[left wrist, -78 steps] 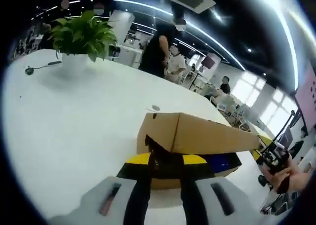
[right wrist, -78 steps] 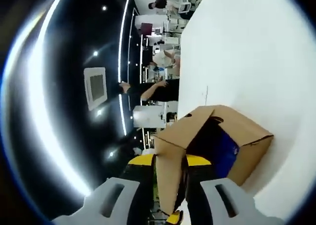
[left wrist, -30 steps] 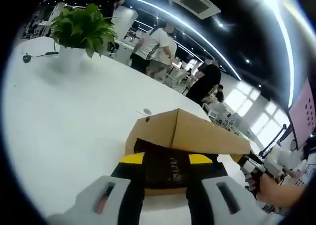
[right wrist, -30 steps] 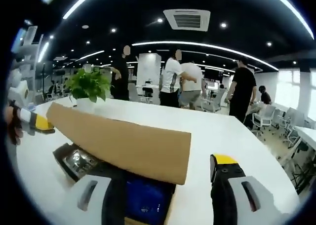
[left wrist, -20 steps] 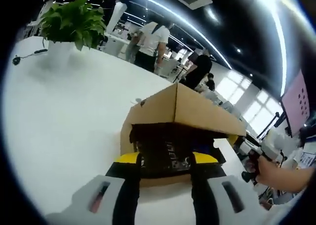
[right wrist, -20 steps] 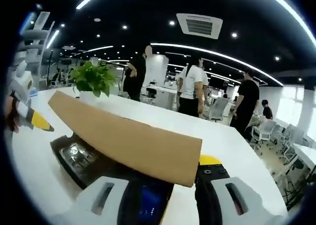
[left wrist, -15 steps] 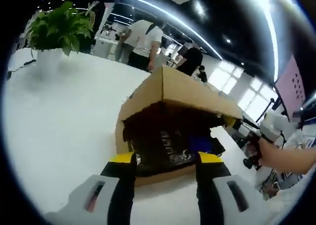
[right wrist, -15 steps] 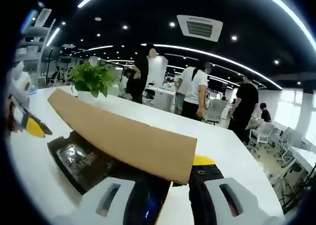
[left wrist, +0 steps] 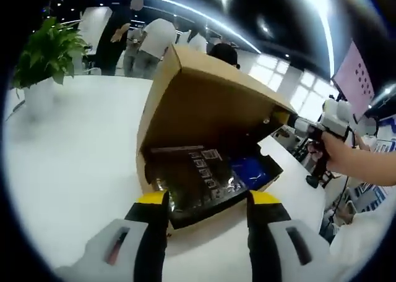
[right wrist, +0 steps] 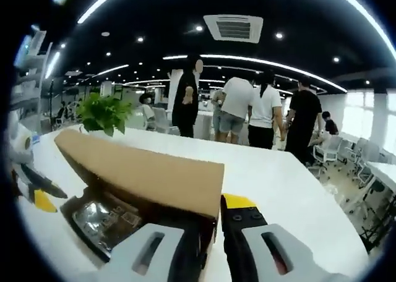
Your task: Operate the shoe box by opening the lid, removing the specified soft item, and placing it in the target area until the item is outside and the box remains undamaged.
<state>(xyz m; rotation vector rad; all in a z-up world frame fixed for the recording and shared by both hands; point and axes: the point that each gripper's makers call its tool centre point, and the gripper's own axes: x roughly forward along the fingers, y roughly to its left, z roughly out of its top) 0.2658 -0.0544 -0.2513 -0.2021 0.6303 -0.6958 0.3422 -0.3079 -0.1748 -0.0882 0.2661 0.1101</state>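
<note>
Cardboard lid (left wrist: 210,102) stands raised on the shoe box (left wrist: 185,217), which sits on the white counter (left wrist: 68,164), with a glossy dark packet (left wrist: 192,183) and something blue (left wrist: 250,170) inside. The right gripper (right wrist: 207,245) pinches the lid's edge; the left gripper (left wrist: 207,201) hangs spread at the box's front. Over-bending could tear the hinge. Half a second ago the lid sat lower.

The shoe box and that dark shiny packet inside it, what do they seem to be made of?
Shoe box: plain brown cardboard, matte, with folded flaps and raw cut edges. Dark packet: probably glossy plastic film, since it crinkles and throws bright glints; the contents can't be told. The blue item beside it is too unclear to judge.
</note>
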